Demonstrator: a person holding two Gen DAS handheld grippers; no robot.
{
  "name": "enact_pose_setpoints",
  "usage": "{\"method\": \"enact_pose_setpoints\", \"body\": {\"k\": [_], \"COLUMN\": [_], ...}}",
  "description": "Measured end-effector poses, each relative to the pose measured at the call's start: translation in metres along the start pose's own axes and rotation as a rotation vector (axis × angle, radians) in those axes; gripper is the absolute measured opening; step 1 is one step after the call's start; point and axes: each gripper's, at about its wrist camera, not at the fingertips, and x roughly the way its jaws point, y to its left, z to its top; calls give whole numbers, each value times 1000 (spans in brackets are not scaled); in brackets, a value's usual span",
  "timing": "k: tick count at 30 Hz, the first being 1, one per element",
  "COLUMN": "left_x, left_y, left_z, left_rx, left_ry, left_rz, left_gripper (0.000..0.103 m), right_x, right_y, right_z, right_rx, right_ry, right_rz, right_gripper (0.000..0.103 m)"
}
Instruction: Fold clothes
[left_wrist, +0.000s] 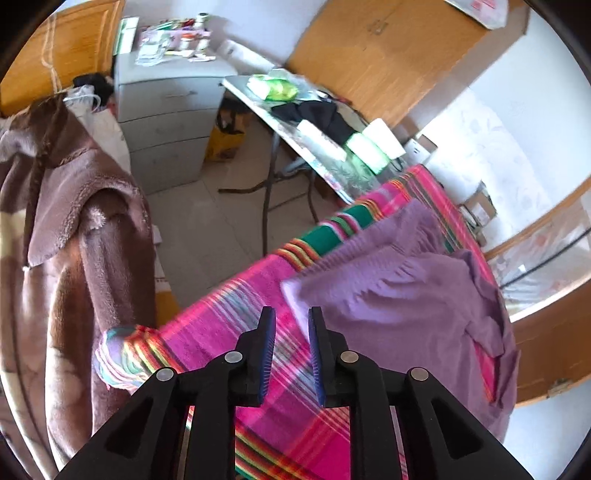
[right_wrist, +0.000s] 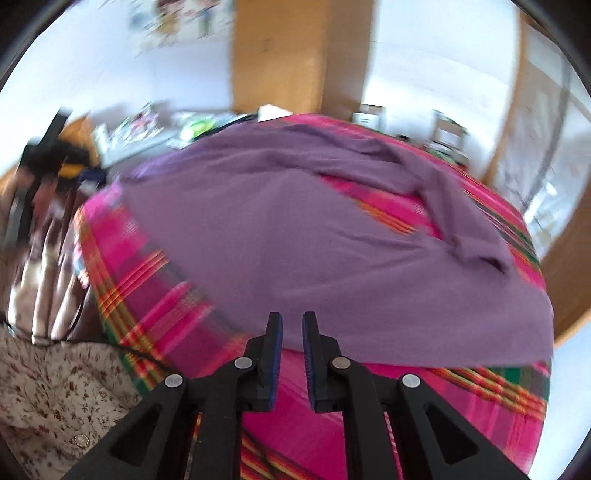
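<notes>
- The purple sweater (right_wrist: 280, 229) lies spread flat on the striped pink blanket (right_wrist: 155, 302) — that blanket is the work surface here, and the sweater covers most of it.
- One sleeve (right_wrist: 458, 206) is folded across the sweater's right side, with a strip of blanket showing under it.
- Left gripper (left_wrist: 291, 317) hovers over the blanket at the sweater's near corner, jaws parted with a narrow gap, nothing between them.
- Right gripper (right_wrist: 292, 321) hangs above the sweater's near hem, jaws also slightly apart and empty — the picture is blurred.
- Beyond the blanket's far edge stands a folding table (left_wrist: 295, 136) piled with odds and ends.
- Left of the blanket hangs a brown fleece robe (left_wrist: 74, 236); further back, a grey drawer cabinet (left_wrist: 166, 122).
</notes>
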Motion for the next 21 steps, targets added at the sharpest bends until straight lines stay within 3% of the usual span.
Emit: {"method": "enact_pose_setpoints", "body": {"k": [4, 8, 12, 16, 18, 21], "left_x": [-6, -5, 16, 42, 50, 62], "left_y": [-22, -66, -117, -174, -193, -223], "left_z": [-10, -30, -56, -93, -112, -139], "left_rx": [79, 250, 387, 590, 660, 764], "left_ry": [-8, -28, 77, 185, 225, 285], "left_rz": [-25, -69, -181, -233, -251, -277], "left_gripper": [20, 22, 26, 27, 33, 34], "right_x": [-17, -30, -30, -28, -28, -28], "right_y": [-46, -88, -129, -159, -175, -202], "right_z": [-16, -37, -58, -77, -84, -93], "right_rx": [147, 293, 474, 605, 659, 741], "right_ry": [1, -11, -29, -58, -71, -87], "right_rz": [-106, -176, -186, -222, -239, -266], "right_gripper": [14, 17, 25, 31, 35, 38]}}
